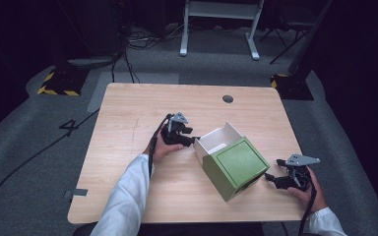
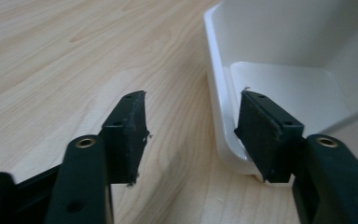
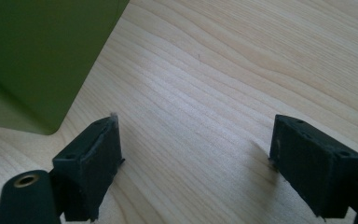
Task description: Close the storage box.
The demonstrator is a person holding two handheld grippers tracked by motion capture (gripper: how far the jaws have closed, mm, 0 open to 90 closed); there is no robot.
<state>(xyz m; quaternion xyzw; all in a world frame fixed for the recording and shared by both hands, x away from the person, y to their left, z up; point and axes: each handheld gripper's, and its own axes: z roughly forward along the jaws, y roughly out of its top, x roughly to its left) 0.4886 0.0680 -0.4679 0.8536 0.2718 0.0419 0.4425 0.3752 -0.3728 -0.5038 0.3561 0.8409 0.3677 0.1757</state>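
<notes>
Two parts: white tray point(image 1: 215, 139) slid from green sleeve point(image 1: 236, 167), table point(image 1: 128, 128) bare.

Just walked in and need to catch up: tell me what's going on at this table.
A person at a light wooden table holds a hand-held gripper in each hand. The left hand-held gripper is open, its jaws straddling the wall of a white inner box sticking out of a green square sleeve. The right hand-held gripper is open beside the sleeve, holding nothing.

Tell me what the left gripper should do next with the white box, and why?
Probably close. The left gripper is open, with one of its jaws outside and one inside the white inner box's wall. That box sticks out of the green sleeve, so gripping the wall would let it slide.
</notes>
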